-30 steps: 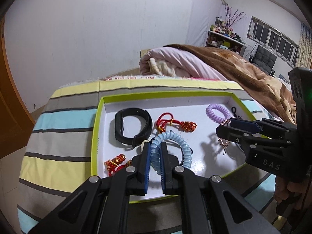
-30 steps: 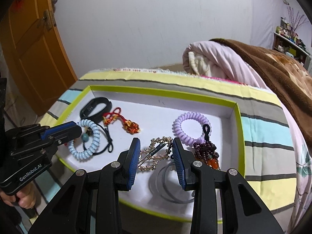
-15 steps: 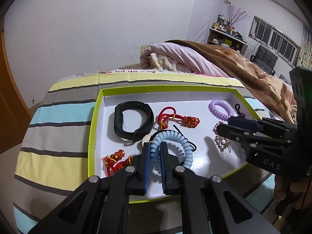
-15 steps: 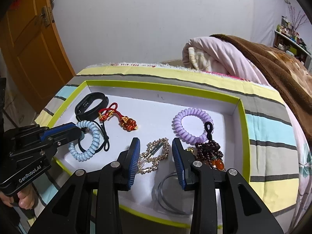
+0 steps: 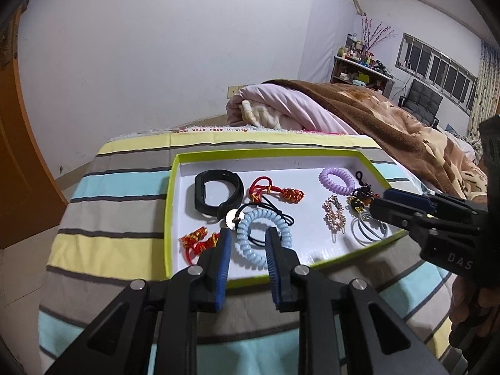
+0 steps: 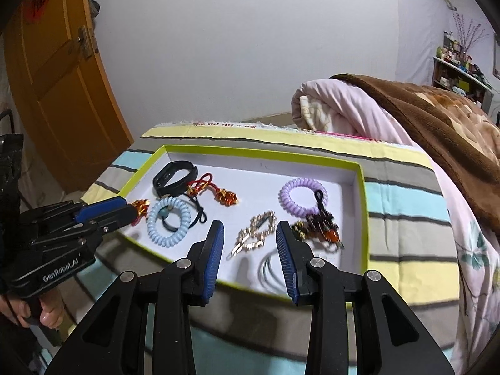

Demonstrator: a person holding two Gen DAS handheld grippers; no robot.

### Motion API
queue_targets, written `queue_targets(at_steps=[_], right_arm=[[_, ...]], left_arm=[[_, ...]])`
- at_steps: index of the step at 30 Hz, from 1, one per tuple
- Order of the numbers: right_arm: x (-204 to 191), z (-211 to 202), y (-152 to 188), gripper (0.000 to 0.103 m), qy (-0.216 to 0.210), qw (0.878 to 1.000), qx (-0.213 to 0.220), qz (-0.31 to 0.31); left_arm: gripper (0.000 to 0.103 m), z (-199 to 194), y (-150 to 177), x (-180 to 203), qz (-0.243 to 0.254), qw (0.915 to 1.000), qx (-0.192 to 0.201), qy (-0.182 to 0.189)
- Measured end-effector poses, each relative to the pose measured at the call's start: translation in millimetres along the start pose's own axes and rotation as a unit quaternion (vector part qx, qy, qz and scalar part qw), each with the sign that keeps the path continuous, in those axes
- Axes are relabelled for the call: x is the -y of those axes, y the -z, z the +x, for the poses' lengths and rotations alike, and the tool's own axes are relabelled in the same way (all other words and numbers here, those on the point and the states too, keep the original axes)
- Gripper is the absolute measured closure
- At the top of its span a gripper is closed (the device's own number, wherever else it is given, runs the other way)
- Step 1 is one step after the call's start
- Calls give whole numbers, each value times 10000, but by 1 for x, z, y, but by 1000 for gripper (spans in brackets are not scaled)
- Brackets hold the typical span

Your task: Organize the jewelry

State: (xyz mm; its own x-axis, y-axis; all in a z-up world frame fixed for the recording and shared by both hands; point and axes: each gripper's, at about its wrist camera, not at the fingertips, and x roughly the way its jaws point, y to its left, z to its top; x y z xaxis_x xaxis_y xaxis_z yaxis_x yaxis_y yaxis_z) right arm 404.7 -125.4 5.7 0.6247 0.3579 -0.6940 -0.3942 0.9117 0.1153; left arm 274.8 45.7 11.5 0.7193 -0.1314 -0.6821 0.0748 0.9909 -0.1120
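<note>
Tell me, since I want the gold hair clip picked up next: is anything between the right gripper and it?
Nothing visible. The gold hair clip lies alone on the tray floor, just ahead of the open right gripper.

A home bedroom: bed under striped sheet [image 5: 118, 218], rolled pink quilt [image 5: 281, 109] and brown fleece blanket [image 5: 390, 125], orange wooden door [image 6: 62, 93], cluttered wall shelf with dried purple branches [image 5: 359, 59], barred window [image 5: 437, 68], black chair [image 5: 422, 100].
</note>
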Motion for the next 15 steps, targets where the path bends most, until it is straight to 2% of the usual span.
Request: queue_targets(at_steps=[9, 15], right_arm=[[-10, -62, 32, 67, -74, 9992, 337, 191], [-23, -102, 58, 67, 47, 9984, 525, 212]], left_arm=[[80, -51, 28, 16, -53, 9994, 309, -125], [80, -86, 53, 30, -101, 9989, 443, -118]])
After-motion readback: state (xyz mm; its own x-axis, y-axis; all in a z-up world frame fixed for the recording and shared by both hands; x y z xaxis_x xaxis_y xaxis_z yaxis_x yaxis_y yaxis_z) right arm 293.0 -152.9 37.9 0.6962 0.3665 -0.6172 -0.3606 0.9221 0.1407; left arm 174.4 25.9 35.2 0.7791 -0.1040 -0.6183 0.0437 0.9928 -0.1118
